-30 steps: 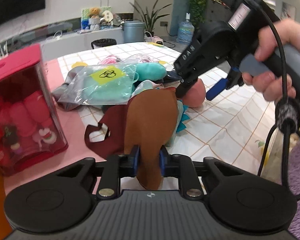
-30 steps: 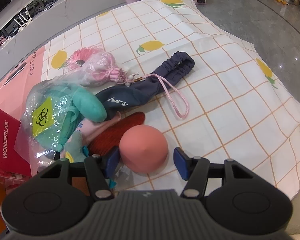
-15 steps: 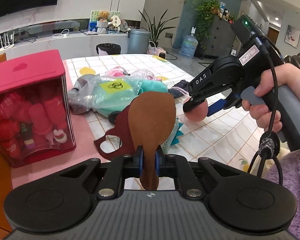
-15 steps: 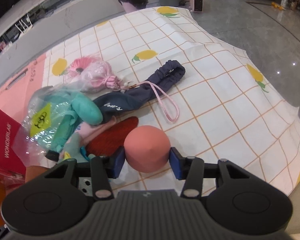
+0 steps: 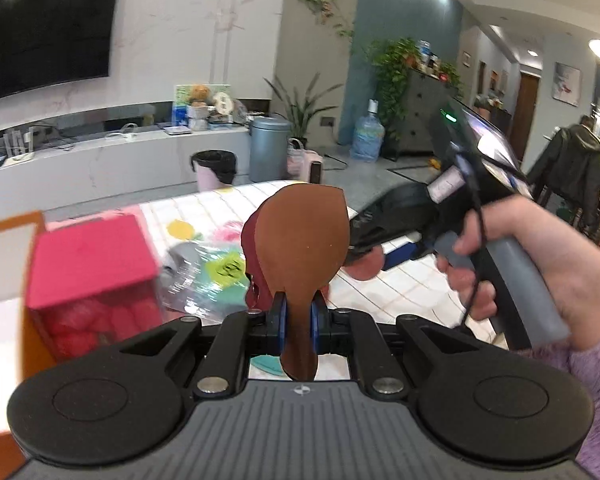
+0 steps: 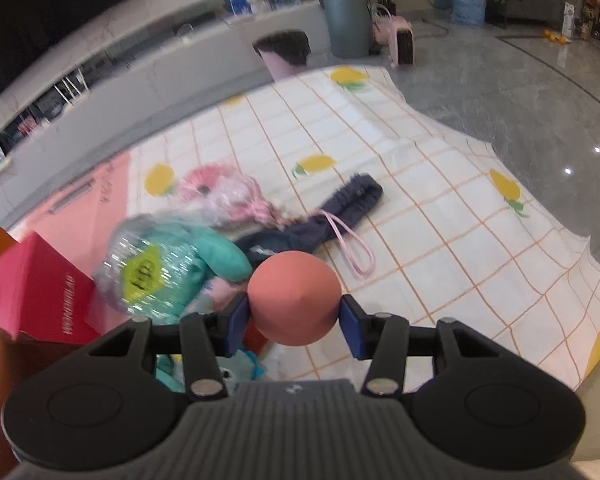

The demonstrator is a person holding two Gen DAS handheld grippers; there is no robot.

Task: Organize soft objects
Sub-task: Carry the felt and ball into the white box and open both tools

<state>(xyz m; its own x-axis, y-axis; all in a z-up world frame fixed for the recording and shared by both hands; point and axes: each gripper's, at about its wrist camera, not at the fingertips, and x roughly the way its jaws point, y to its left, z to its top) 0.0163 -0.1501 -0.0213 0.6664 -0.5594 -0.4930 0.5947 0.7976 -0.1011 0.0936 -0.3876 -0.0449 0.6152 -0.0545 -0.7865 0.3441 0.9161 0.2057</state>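
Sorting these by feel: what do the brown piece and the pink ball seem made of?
Brown piece: thin, matte, suede-like felt or faux leather, judging by its flat cut edge. Pink ball: probably foam or soft rubber, with a smooth matte skin showing no shine.

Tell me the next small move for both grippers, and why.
Probably carry both loads toward the red box. The left gripper is clamped on the brown fabric piece, and the right gripper grips the pink ball; both hang above the table.
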